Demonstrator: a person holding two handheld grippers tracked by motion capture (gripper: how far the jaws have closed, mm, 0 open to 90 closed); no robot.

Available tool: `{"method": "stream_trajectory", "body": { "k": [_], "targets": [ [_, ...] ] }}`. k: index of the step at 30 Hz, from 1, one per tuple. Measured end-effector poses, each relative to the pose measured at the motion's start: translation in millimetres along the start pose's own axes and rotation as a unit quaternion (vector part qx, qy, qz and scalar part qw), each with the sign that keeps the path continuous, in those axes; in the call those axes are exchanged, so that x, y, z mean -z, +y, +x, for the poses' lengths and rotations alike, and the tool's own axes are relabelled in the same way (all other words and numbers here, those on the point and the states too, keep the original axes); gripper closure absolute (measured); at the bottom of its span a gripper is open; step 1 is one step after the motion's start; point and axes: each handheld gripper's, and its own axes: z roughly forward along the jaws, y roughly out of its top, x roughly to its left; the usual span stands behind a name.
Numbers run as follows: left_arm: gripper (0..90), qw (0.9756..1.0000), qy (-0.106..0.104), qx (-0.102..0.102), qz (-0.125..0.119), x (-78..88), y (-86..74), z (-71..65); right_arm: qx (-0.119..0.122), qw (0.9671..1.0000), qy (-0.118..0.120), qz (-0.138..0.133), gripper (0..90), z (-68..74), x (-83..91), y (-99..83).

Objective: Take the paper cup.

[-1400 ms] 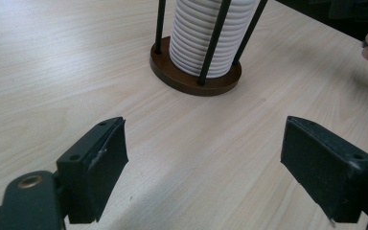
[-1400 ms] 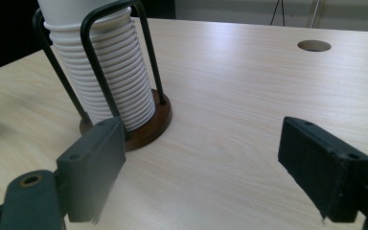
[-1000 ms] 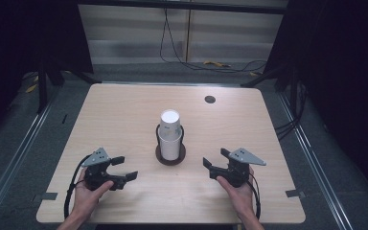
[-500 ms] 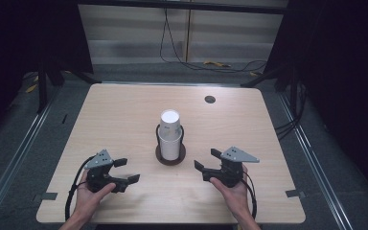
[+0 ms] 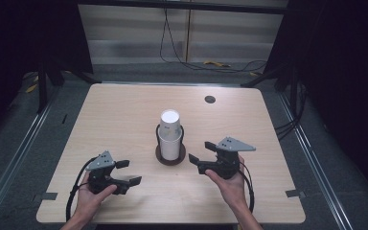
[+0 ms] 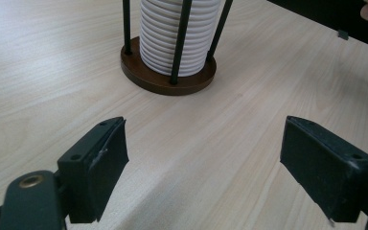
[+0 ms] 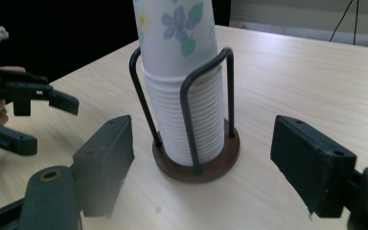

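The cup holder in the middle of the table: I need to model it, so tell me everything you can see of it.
The cup holder has a round, dark brown base that looks wooden and thin black wire loops rising from it. It stands upright on the table near the middle. Inside the loops sits a stack of white paper cups, rims down and ribbed where they nest; the top cup carries a flower print. Neither gripper touches it.

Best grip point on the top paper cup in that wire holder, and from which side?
Probably the flowered wall of the top cup above the wire holder, where no rods block it. Come in level from the right hand-held gripper side, jaws either side of the wall, then lift straight up: the stack stands upright, nested inside the rods.
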Motion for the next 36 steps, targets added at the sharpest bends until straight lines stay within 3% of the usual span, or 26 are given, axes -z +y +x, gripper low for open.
{"method": "stream_trajectory", "body": {
  "k": [12, 15, 27, 36],
  "targets": [
    [16.4, 1.0000, 0.000, 0.001, 0.000, 0.1, -0.8, -0.9, -0.005, 0.9997, 0.025, 0.005, 17.3, -5.4, -15.1, 29.0],
    [16.5, 1.0000, 0.000, 0.001, 0.001, -0.1, -0.9, -0.2, -0.005, 0.9993, 0.036, 0.005, 20.0, -4.6, -17.9, 37.0],
    [16.6, 1.0000, 0.001, 0.002, 0.004, -0.6, -1.9, -0.3, 0.022, 0.9981, 0.054, 0.017, 18.7, 3.0, -41.3, 67.9],
    [16.6, 1.0000, 0.003, 0.002, 0.003, 0.8, -2.1, 0.6, 0.028, 0.9978, 0.058, 0.018, 20.2, 3.8, -55.0, 78.5]
  ]
}}
